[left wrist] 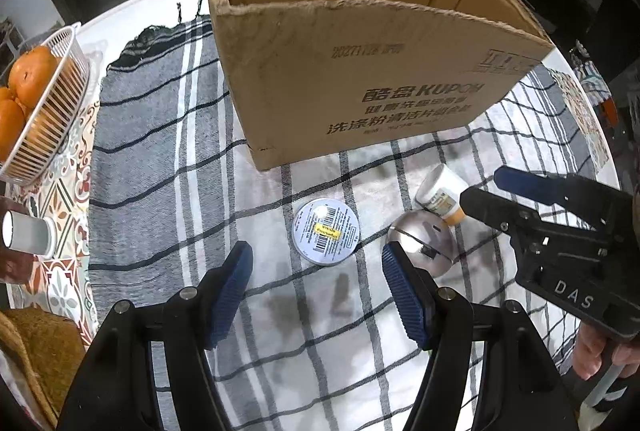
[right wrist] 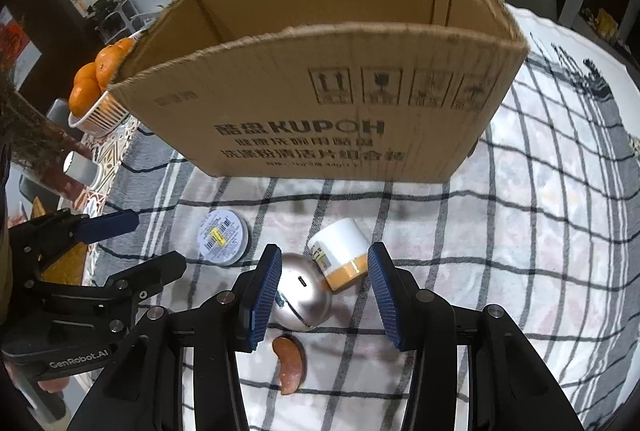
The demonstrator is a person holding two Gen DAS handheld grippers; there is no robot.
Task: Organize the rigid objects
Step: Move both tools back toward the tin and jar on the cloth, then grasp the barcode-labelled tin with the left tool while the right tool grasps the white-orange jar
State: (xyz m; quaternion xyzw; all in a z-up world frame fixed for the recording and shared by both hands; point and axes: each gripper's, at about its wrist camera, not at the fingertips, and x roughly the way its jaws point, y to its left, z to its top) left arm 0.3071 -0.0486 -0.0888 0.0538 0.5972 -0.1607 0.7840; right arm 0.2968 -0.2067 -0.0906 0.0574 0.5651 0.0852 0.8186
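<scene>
The cardboard box [right wrist: 320, 103] stands open on the checked cloth [left wrist: 320, 351], its floor hidden behind the near wall. A white basket [left wrist: 76, 79] holds oranges [left wrist: 30, 79]. Both the left gripper [left wrist: 316, 295] and right gripper [right wrist: 320, 295] hang part-open, holding nothing, above a round tin [left wrist: 326, 231], silver ball [right wrist: 306, 295] and tipped jar [right wrist: 340, 259].

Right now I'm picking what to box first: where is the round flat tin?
In both views the round flat tin lies on the checked cloth, in front of the cardboard box, left of the silver ball.
</scene>
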